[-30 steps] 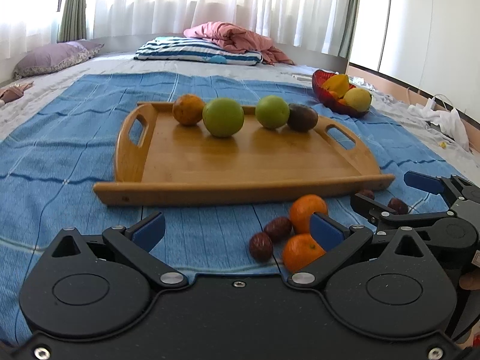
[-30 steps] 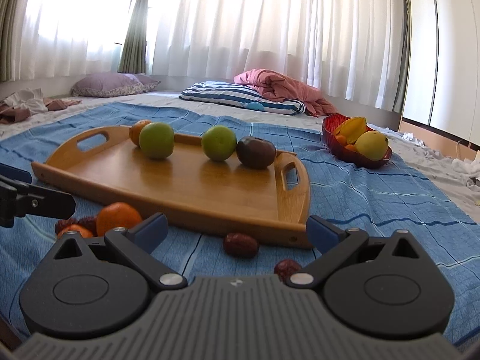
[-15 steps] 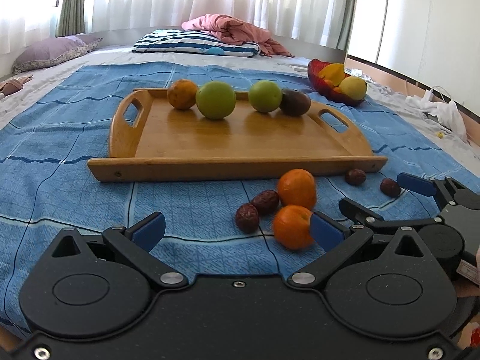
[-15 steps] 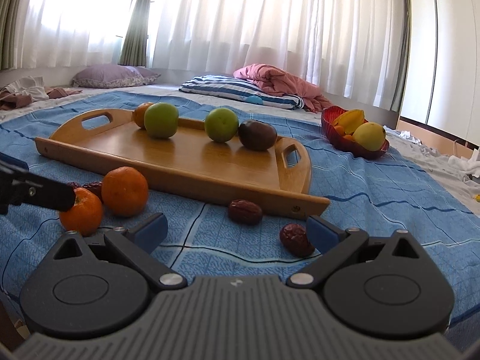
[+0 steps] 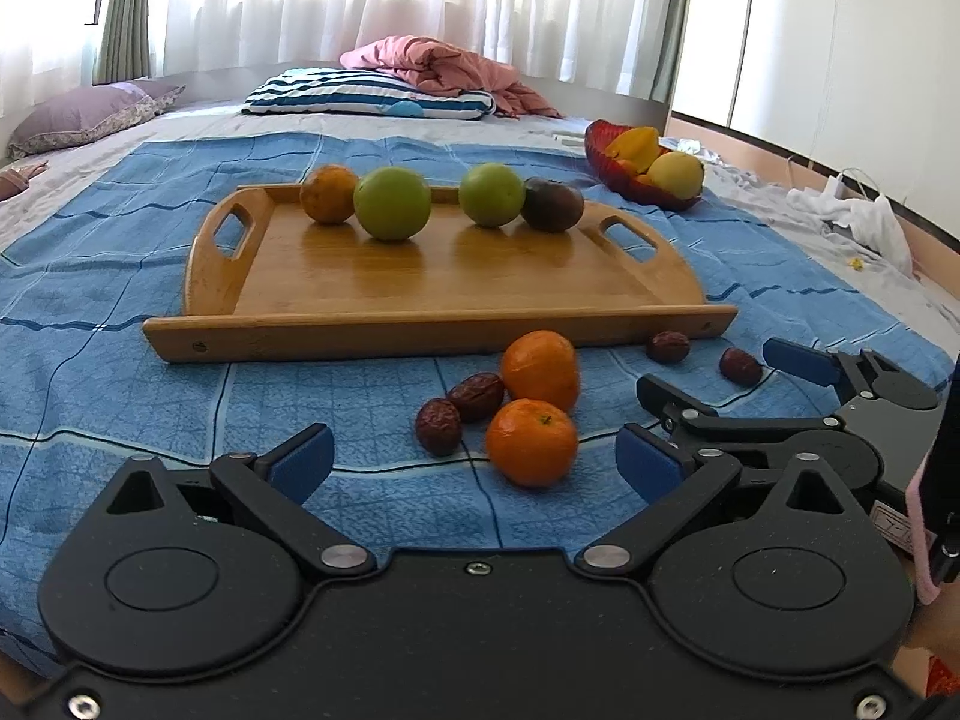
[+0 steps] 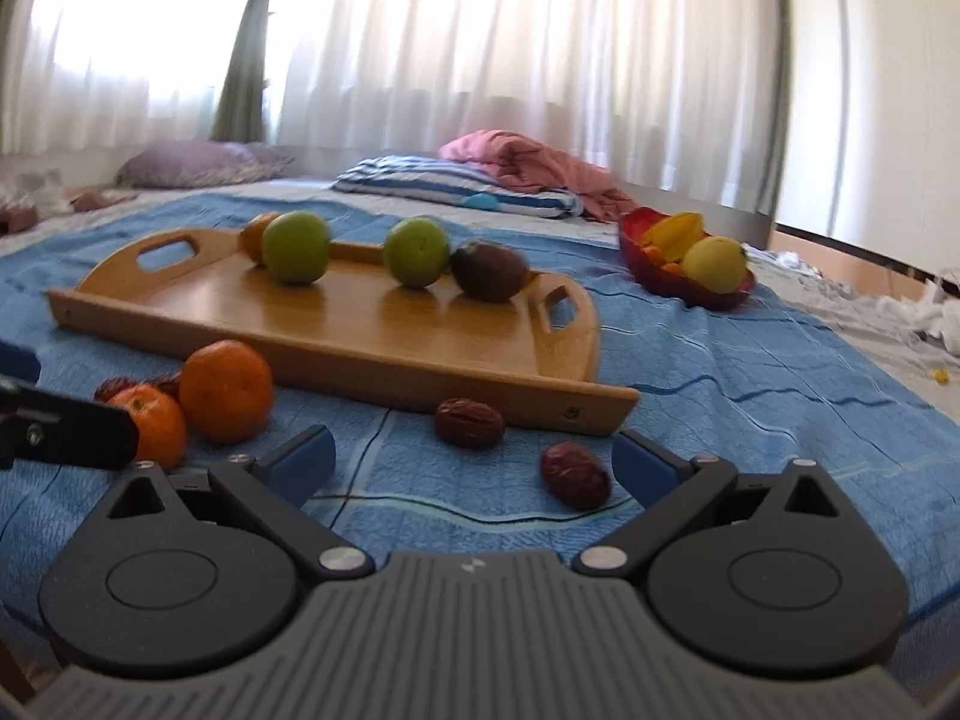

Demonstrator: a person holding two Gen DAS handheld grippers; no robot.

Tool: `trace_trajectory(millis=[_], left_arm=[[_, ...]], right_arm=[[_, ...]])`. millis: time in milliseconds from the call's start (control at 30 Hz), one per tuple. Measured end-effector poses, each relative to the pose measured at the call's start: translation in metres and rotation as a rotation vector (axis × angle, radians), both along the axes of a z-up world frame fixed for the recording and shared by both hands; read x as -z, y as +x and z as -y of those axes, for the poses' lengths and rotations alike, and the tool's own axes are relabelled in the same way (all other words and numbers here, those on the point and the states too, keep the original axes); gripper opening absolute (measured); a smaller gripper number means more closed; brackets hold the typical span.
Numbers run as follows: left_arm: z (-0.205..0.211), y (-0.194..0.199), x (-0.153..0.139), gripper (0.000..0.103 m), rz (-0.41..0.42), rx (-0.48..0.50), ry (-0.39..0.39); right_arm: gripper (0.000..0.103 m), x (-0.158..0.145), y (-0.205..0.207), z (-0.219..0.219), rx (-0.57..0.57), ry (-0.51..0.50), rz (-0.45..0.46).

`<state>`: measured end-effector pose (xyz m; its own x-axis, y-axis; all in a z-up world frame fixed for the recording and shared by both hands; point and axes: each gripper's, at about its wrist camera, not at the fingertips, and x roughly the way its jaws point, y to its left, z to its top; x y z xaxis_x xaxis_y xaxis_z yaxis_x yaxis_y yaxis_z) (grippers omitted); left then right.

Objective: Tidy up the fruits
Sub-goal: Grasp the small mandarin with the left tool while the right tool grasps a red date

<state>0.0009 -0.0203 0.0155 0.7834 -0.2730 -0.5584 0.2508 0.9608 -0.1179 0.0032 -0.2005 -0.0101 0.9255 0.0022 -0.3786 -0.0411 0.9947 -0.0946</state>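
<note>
My left gripper point(image 5: 474, 459) has just narrowed its wide, empty jaws slightly; the right gripper's point(image 6: 474, 456) gape empty too. The small round orange tangerine point(image 5: 531, 441) lies before the wooden tray point(image 5: 432, 330). I'd centre it, then close gently.

Left gripper point(image 5: 474, 459) points gently downward, blue-padded jaws spread wide with nothing pressed between the pads, having just closed slightly. Right gripper point(image 6: 474, 459) points gently downward beside it, jaws equally wide, gripping nothing; a sleeve edge shows behind it
</note>
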Motion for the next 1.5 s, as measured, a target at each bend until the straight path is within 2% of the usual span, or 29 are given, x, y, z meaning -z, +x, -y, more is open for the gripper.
trace_trajectory(millis=[233,333,400,667,767,1100,1200,1333,1433,1500], left_arm=[[0.006,0.001,-0.001,0.071,-0.013,0.013,0.006],[0.01,-0.001,-0.001,0.056,-0.011,0.013,0.018],[0.013,-0.002,-0.001,0.051,-0.012,0.018,0.021],[0.023,-0.002,0.003,0.049,-0.01,0.027,0.034],[0.029,-0.004,0.006,0.052,0.002,0.019,0.049],[0.036,-0.002,0.012,0.051,0.001,-0.003,0.05],[0.035,0.0,0.012,0.048,-0.001,-0.023,0.039],[0.035,0.001,0.012,0.036,0.005,-0.053,0.046],[0.035,0.001,0.011,0.034,0.006,-0.054,0.047],[0.037,-0.001,0.01,0.034,0.011,-0.055,0.056]], right_arm=[[0.103,-0.001,-0.001,0.008,0.047,0.022,0.018],[0.1,-0.001,0.001,0.013,0.055,0.034,0.006],[0.095,0.0,0.002,0.016,0.052,0.049,-0.007],[0.08,0.004,0.003,0.018,0.051,0.055,-0.029],[0.073,0.003,0.003,0.019,0.053,0.06,-0.032],[0.061,0.003,0.005,0.021,0.055,0.057,-0.045],[0.055,0.003,0.005,0.022,0.057,0.061,-0.049],[0.049,0.002,0.007,0.023,0.059,0.066,-0.056],[0.038,0.001,0.007,0.023,0.063,0.067,-0.059],[0.027,0.001,0.007,0.022,0.061,0.064,-0.061]])
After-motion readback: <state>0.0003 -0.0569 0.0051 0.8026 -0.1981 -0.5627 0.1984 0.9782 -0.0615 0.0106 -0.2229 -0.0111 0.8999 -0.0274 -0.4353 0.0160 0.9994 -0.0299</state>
